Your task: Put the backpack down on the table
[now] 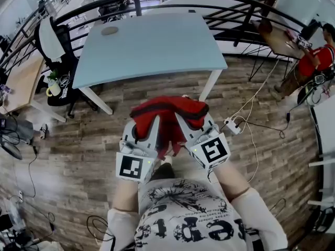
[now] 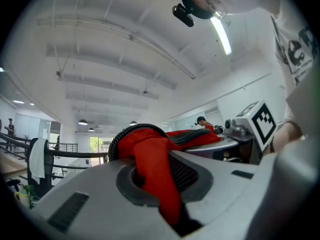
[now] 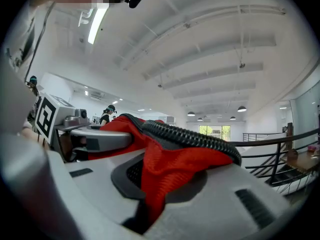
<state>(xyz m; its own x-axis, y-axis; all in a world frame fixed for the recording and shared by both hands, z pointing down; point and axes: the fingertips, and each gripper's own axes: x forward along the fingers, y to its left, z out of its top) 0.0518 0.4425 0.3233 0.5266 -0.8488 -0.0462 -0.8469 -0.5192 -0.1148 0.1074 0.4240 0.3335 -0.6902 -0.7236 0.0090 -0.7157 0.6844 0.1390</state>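
Two grippers share one load, both short of table.
Left gripper: jaws nearly together, pinching backpack cloth; held level, so bag stays clear of floor.
Backpack: red, bunched between grippers, in air just before table's near edge, not yet over top.
Right gripper: jaws likewise clamped on cloth, balancing other side.
Judgement: carry over table and lowering still to do.

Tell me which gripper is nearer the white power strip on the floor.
Right. The right gripper, clamped on the red backpack, is beside the power strip; the left gripper grips the backpack's other side, farther off.
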